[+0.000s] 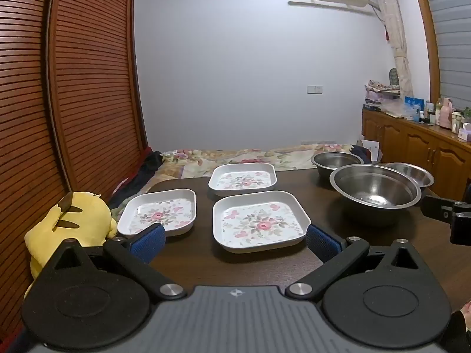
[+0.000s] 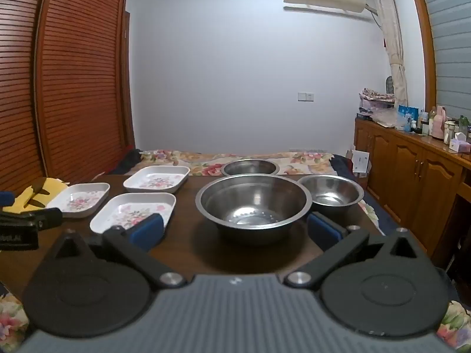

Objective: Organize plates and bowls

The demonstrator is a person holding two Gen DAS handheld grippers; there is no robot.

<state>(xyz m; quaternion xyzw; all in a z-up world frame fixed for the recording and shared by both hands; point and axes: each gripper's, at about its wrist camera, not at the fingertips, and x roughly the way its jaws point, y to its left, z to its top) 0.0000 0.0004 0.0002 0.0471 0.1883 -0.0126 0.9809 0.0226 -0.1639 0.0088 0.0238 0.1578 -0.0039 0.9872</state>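
Left gripper and right gripper are being held fully apart, nothing gripped. Three white square plates with pink floral print are sitting on the dark table, nearest plate centred ahead. Three steel bowls are grouped to the right, large bowl nearest, two smaller ones behind.

Dark wooden table carries everything. Three square white floral plates on left part: nearest plate, left plate near table's left edge, far plate; all apart. Three steel bowls on right part: large bowl nearest, small bowl just beside it at right, far bowl by far edge.
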